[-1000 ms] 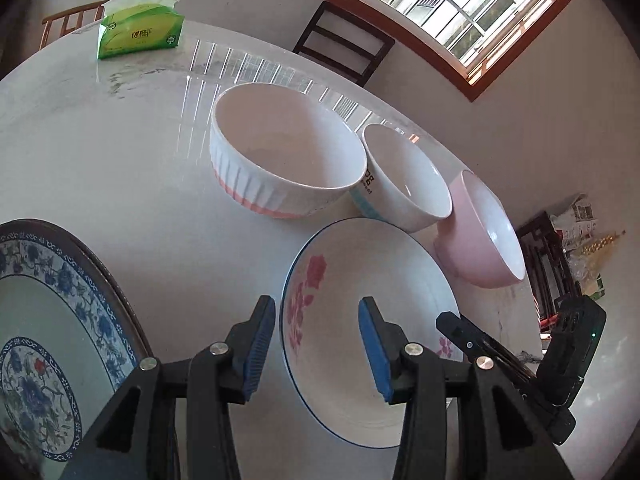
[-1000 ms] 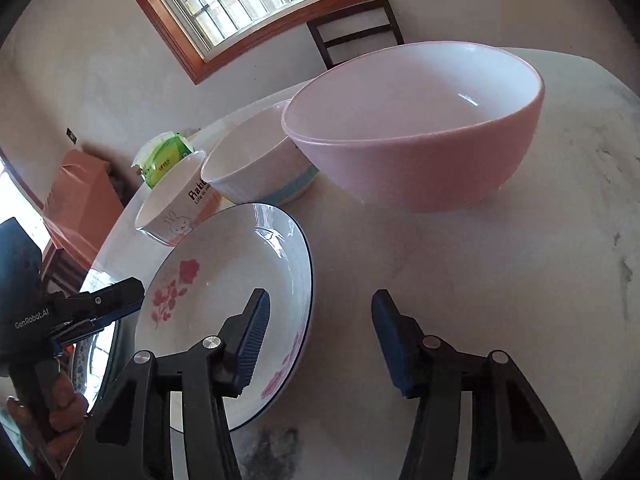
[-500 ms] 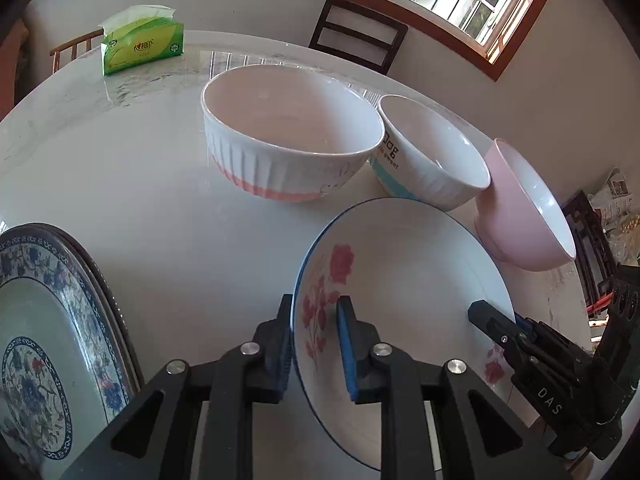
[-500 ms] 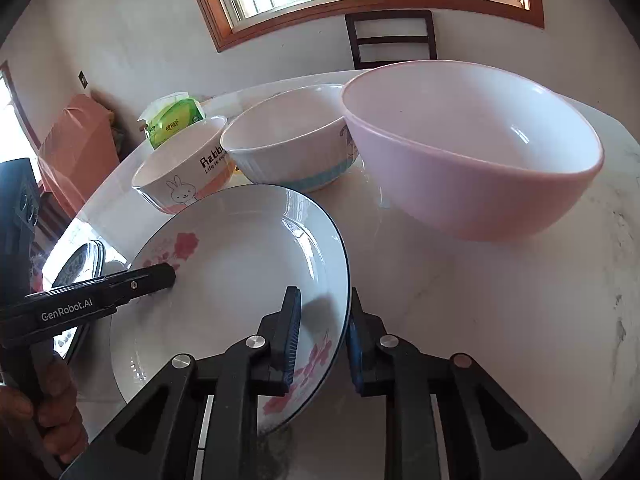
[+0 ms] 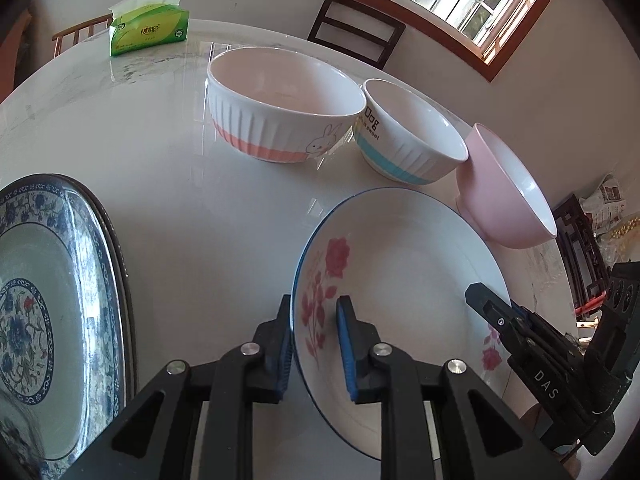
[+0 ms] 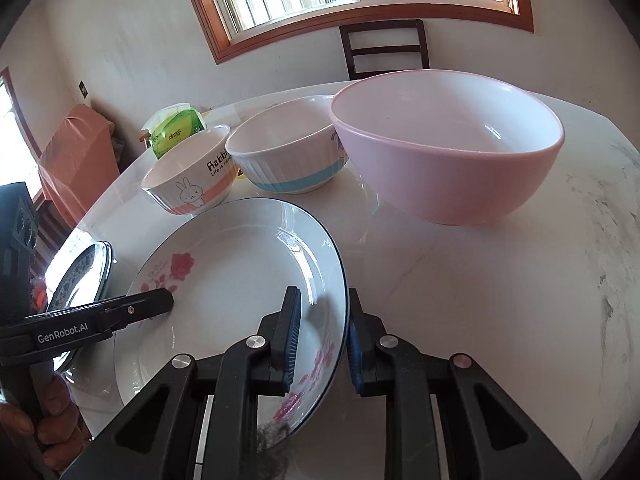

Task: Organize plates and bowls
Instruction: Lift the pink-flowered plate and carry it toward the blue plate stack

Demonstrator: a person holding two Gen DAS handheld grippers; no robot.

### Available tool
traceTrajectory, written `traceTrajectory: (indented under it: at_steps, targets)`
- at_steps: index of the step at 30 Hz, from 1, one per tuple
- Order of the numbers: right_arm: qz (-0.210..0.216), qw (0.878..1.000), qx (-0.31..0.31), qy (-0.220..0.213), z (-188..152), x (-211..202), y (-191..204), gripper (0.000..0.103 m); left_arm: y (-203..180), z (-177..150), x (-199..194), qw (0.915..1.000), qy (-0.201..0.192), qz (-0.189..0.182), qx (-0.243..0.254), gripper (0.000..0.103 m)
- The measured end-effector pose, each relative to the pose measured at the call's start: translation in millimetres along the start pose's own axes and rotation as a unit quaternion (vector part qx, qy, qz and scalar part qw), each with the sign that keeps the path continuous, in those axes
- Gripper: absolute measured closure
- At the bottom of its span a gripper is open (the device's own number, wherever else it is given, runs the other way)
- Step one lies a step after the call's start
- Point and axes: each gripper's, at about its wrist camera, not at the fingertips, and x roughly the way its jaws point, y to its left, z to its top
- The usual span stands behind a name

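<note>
A white plate [image 5: 400, 272] with red flowers and a thin blue rim lies on the marble table [image 5: 180, 216]. My left gripper [image 5: 314, 320] is shut on its left rim, one pad under the rim and one inside. My right gripper [image 6: 324, 308] is shut on the opposite rim of the same plate [image 6: 240, 280]. Behind the plate stand three bowls in a row: a rabbit bowl [image 5: 280, 120] with an orange band, a blue-banded bowl [image 5: 408, 140] and a pink bowl [image 5: 504, 192]. A stack of blue-patterned plates [image 5: 48, 300] sits to the left.
A green tissue pack [image 5: 148, 32] stands at the table's far side, with a dark chair [image 5: 356, 28] behind it under the window. In the right wrist view, a hand [image 6: 24, 420] holds the left tool. Dark furniture [image 5: 580, 248] stands beyond the table's right edge.
Both grippers went from open to shut on the flowered plate's opposite rims. The left one moved forward and a little down onto the rim.
</note>
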Motion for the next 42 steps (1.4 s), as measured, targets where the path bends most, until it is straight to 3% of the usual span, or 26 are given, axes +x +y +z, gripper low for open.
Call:
traceTrajectory:
  at_steps: [21,42]
  targets:
    - [-0.016,1.0,-0.001,-0.01,-33,-32,14,0.083,4,-44,-35,0.9999,-0.003,0.004,0.014,0.082]
    - [0.002,1.0,0.003,-0.026,-39,-63,35,0.083,5,-53,-83,0.9988,-0.038,0.014,0.027,0.082]
